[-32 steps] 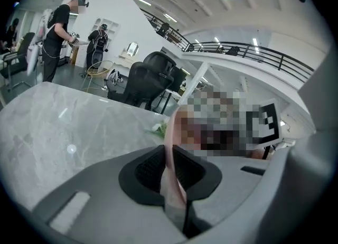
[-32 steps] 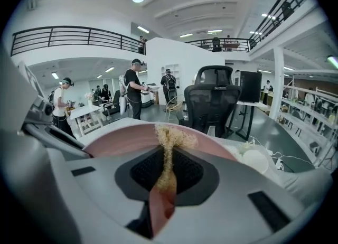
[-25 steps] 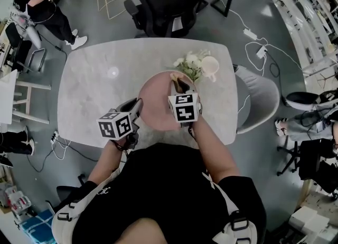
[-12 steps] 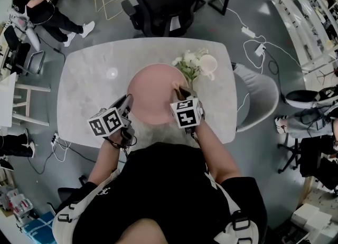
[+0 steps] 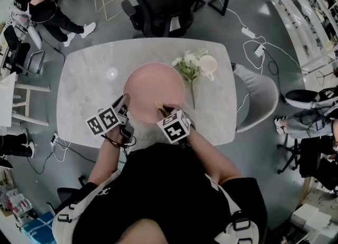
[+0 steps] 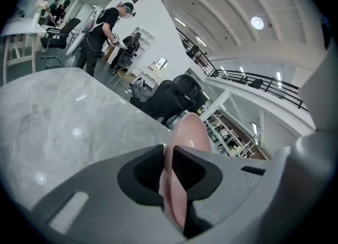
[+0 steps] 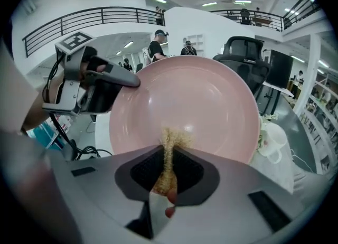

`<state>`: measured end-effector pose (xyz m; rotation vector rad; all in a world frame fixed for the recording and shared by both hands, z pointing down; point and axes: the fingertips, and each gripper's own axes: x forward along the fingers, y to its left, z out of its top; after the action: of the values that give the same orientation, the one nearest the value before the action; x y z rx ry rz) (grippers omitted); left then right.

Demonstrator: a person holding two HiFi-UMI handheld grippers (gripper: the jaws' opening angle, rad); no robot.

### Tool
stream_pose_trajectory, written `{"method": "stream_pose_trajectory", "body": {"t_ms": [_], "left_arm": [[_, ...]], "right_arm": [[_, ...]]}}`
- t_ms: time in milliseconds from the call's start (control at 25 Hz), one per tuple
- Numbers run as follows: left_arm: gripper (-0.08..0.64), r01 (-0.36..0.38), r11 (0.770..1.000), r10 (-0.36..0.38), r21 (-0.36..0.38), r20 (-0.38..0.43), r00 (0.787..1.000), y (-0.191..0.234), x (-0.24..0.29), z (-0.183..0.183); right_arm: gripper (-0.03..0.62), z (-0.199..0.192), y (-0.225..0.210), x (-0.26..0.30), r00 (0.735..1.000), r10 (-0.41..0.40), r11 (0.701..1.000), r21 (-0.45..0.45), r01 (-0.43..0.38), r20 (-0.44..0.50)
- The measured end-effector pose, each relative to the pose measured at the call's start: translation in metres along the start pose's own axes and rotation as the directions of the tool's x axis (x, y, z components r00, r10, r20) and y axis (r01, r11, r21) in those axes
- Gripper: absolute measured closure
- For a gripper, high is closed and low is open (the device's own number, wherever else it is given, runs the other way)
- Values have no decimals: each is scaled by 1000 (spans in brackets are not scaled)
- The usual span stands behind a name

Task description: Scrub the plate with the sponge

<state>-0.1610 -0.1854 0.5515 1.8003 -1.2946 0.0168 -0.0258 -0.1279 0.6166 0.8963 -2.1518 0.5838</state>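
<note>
Two marker-cubed grippers: left gripper [image 5: 124, 102] opening around plate [image 5: 153, 87], right gripper [image 5: 161, 109] on sponge [image 7: 171, 140]

I can read no words, numbers, brand names or signs in any of my views; any print out there is too small or blurred.

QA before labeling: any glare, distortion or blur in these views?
Head view: heavy fisheye, table edges bow, one glare spot on it. Left gripper view: plate rim up close looks soft. Right gripper view: highlights on plate, dark corners, sponge fairly sharp.
</note>
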Motion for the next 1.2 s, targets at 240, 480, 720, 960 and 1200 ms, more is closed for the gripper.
{"method": "stream_pose_trajectory", "body": {"t_ms": [240,480,720,960,1200], "left_arm": [[509,27,1000,-27,1,-14,1000,-7,3,-3],[509,81,995,-75,66,-80,994,-29,13,-19],[509,121,983,-100,141,-148,984,-46,19,-39],[509,150,970,-113,193,-191,975,-57,20,-48],[506,182,961,-132,210,-231,964,-62,17,-61]], "right_arm": [[541,18,14,0,997,76,996,36,-77,14],[541,37,27,3,991,127,992,13,-127,51],[541,50,24,-4,990,114,993,-17,-113,81],[541,61,-6,-11,992,11,999,-37,-7,126],[541,68,-52,-21,982,-101,995,11,100,163]]}}
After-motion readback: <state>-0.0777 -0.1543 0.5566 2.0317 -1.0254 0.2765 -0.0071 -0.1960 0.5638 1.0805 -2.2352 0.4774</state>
